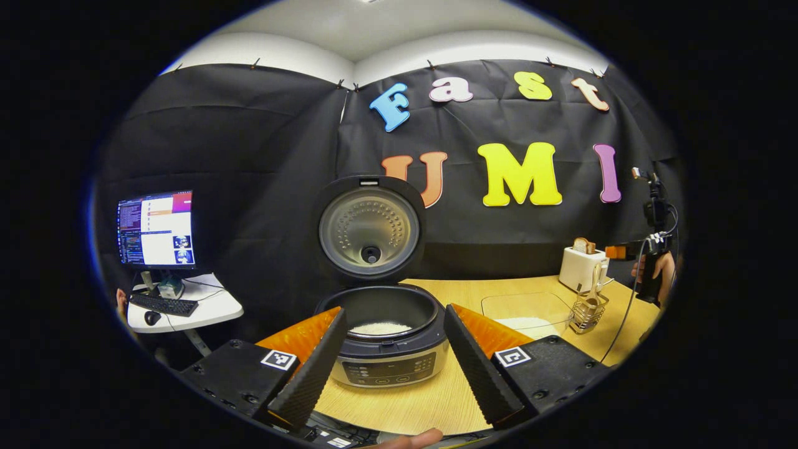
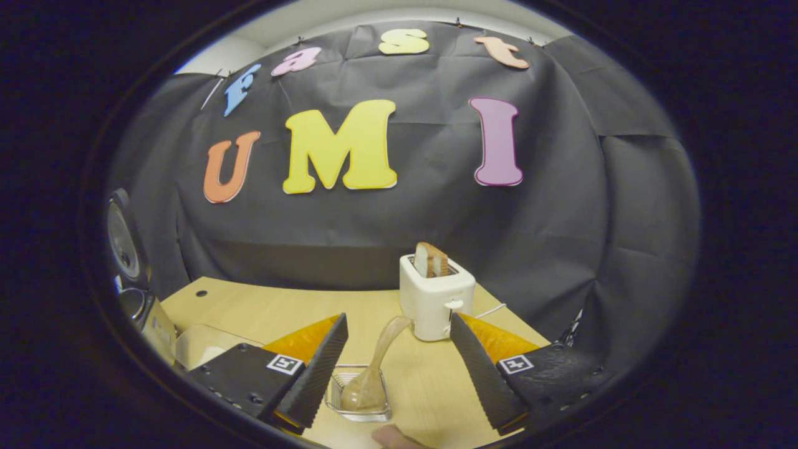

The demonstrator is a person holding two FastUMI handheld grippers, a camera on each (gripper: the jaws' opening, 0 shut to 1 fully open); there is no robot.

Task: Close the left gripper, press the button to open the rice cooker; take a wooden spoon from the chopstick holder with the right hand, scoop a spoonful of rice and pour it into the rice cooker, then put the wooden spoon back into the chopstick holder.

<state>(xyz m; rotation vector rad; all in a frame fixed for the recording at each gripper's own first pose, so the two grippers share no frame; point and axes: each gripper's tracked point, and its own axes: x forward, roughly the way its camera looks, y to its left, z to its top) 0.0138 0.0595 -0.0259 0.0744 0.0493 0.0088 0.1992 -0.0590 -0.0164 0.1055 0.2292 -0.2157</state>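
1. Left gripper [image 1: 391,365]: its fingers stand wide apart and hold nothing. Between them, just beyond the tips, sits the rice cooker [image 1: 389,340], so the gripper faces it squarely, as suits a hand that works the front button.
2. The cooker's lid [image 1: 370,229] stands upright behind the pot, and rice [image 1: 380,328] lies in the bowl. By this, the opening step appears done and some rice is already inside.
3. Right gripper [image 2: 396,368]: its fingers are likewise spread and empty. Between them, close to the left finger's tip, stands the chopstick holder [image 2: 360,405] with the wooden spoon [image 2: 374,368] in it, bowl down and handle leaning up toward the right finger.
4. The spoon rests free of both fingers. Whether it awaits pickup or has been returned cannot be told; the spread suits either.
5. Beyond the right gripper's fingers stands a toaster [image 2: 435,296] with bread, near the spoon handle.
6. Far right of the left gripper's fingers, a clear container [image 1: 527,312] lies on the table [image 1: 436,399].
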